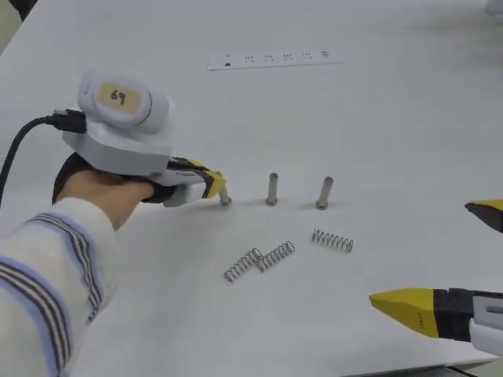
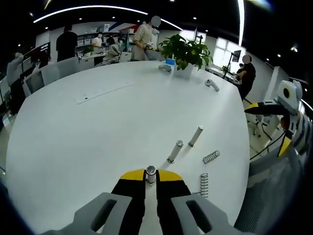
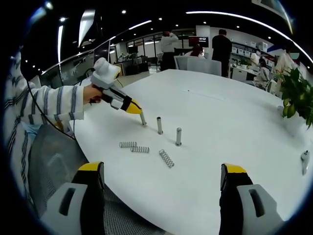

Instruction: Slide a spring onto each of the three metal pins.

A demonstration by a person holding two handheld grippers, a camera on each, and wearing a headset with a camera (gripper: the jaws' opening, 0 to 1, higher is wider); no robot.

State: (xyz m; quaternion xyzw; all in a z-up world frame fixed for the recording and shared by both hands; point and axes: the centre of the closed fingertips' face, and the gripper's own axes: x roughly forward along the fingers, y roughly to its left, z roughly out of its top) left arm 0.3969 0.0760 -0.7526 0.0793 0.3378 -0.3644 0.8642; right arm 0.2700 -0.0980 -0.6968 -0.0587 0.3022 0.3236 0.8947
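Smooth, matt white table (image 1: 377,118). Shiny, polished grey cylindrical metal pins (image 1: 272,188); coiled springs (image 1: 332,240) of bright, thin metal wire.

White table (image 1: 377,118): three pins (image 1: 272,189), three springs (image 1: 275,255), power strip (image 1: 273,60)

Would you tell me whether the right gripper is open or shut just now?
Open. In its own view the right gripper has its jaws far apart, holding nothing; the springs lie on the table beyond.
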